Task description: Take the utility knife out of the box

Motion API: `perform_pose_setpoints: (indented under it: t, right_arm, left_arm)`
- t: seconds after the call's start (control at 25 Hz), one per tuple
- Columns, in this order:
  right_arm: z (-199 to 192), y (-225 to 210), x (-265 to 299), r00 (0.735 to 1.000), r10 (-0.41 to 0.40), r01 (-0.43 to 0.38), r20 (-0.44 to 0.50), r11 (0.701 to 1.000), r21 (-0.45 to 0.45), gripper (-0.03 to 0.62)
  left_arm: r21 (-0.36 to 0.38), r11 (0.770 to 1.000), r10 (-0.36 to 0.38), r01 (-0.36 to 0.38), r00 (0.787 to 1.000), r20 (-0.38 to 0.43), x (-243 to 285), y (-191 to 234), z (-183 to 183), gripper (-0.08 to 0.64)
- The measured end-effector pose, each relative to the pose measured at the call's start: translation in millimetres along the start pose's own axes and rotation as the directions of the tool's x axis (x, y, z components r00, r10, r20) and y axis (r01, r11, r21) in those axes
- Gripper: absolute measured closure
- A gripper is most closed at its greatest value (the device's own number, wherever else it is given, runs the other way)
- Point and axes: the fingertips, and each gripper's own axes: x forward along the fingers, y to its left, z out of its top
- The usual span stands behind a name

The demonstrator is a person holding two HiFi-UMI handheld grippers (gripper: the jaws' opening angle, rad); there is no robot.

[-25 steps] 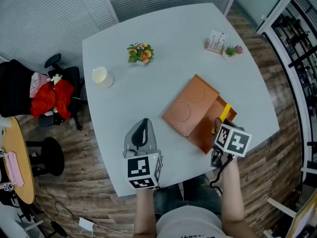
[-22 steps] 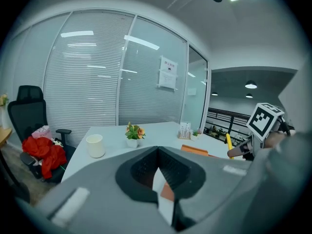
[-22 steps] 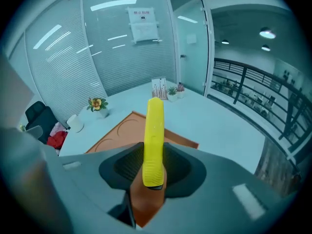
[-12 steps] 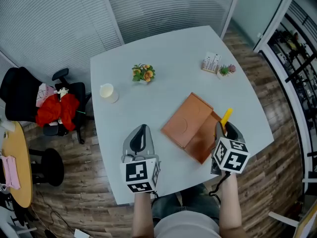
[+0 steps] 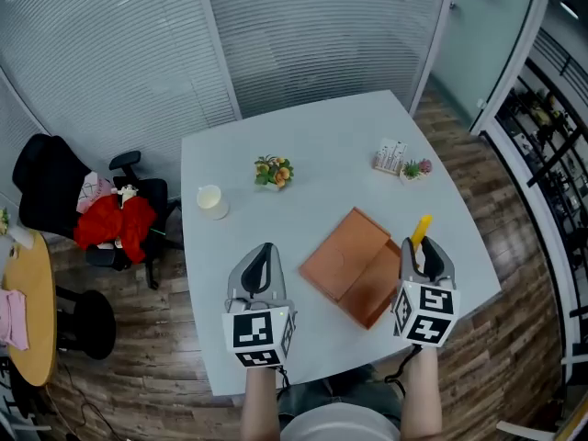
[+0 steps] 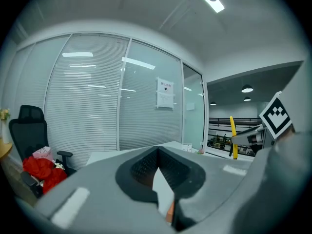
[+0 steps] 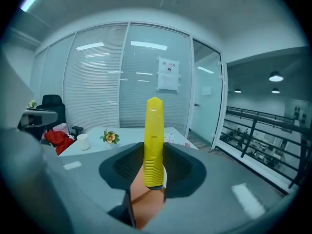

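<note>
Pale grey-blue tabletop [image 5: 312,136] w/ rounded corners. On it: flat brown box [image 5: 345,254], opened out, nr front-right edge; white cup [image 5: 211,198] at left; small orange-flower plant [image 5: 274,172] nr the cup; white printed card stand [image 5: 390,156] & tiny pink-topped plant [image 5: 414,169] side by side, far right.
</note>
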Motion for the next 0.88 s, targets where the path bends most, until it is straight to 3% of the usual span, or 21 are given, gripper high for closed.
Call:
perform_pose_setpoints:
  t: [0.52, 0.88]
  right_arm:
    - [49.5, 1.0, -23.7, 0.979, 0.021, -0.016, 0.201, 1.0, -0.026, 0.44]
    - [59.9, -3.0, -29.0, 0.966, 0.03, -0.023, 0.257, 0.999, -0.032, 0.44]
  left_arm:
    - [0.031, 0.999, 0.018, -0.021, 0.995, 0.1, -10.3, 4.0, 42.9, 0.56]
    - [0.032, 0.999, 0.033, -0.038, 0.991, 0.133, -13.0, 6.3, 55.8, 0.56]
